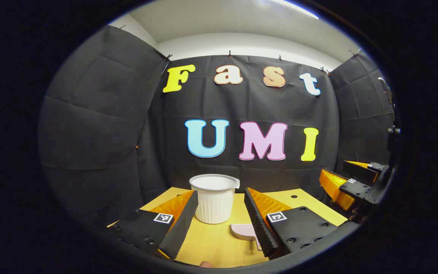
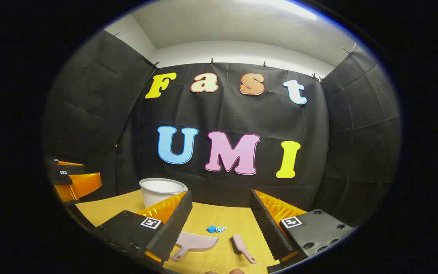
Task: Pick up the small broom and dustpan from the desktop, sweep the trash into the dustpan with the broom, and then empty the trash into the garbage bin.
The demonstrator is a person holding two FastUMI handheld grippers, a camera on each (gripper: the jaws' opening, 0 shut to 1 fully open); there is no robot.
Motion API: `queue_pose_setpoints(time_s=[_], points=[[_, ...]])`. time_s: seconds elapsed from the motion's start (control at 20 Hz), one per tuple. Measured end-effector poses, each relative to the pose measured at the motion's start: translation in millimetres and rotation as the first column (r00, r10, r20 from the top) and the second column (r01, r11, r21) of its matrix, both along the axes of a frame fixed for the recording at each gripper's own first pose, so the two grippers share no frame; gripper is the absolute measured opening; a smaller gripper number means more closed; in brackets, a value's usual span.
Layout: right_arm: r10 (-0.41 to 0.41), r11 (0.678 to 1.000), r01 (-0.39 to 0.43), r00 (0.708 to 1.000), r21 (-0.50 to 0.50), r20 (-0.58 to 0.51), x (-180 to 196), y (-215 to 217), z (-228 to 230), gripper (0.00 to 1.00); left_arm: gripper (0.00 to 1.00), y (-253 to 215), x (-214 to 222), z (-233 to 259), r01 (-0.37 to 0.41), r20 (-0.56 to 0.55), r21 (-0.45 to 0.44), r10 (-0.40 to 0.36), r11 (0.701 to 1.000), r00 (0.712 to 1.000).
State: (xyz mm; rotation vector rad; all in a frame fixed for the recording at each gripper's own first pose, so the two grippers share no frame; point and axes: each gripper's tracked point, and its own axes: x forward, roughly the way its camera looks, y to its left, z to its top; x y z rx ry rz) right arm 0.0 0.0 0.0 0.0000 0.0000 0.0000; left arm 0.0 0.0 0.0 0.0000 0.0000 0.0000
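A white ribbed garbage bin (image 1: 214,201) stands on the yellow desktop (image 1: 211,243), straight ahead of my left gripper (image 1: 221,198), which is open and holds nothing. A corner of the pink dustpan (image 1: 243,231) peeks out beside its right finger. In the right gripper view the dustpan (image 2: 198,242) lies flat with its handle toward me. The small pink broom (image 2: 243,247) lies just right of it, and a bit of blue trash (image 2: 216,229) sits behind them. My right gripper (image 2: 221,205) hovers open above these, touching none.
The bin (image 2: 160,190) stands at the back left of the desktop (image 2: 105,209). Black cloth walls close in the back and both sides. The right gripper (image 1: 352,182) hangs at the table's right edge, the left gripper (image 2: 70,179) at its left edge.
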Motion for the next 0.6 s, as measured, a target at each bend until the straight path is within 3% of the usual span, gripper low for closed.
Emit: queue_pose_setpoints(time_s=[0.1,0.2,0.4,0.45,0.6], points=[[-0.024,1.000,0.024,1.000,0.006,0.013,-1.9,-3.6,6.7,0.98,0.72,-2.5,2.2,0.2,0.018,0.005,-0.006,-0.018,1.000,1.000],[-0.044,0.999,0.044,0.999,-0.001,0.026,-4.6,-4.9,11.8,0.94,0.72,-5.9,6.4,-2.1,0.044,0.000,-0.012,-0.044,0.999,0.999],[-0.063,0.998,0.063,0.998,0.001,0.019,-15.7,-9.3,8.7,0.94,0.72,-10.8,14.7,-12.9,0.075,-0.036,-0.013,-0.076,0.997,0.996],[-0.075,0.997,0.075,0.997,0.000,0.020,-16.7,-12.2,9.8,0.98,0.72,-11.9,16.4,-16.2,0.082,-0.042,-0.014,-0.083,0.997,0.996],[-0.107,0.994,0.107,0.994,-0.020,0.012,-21.4,-22.6,7.1,0.94,0.72,-17.5,22.2,-21.1,0.108,-0.062,-0.026,-0.110,0.994,0.992]])
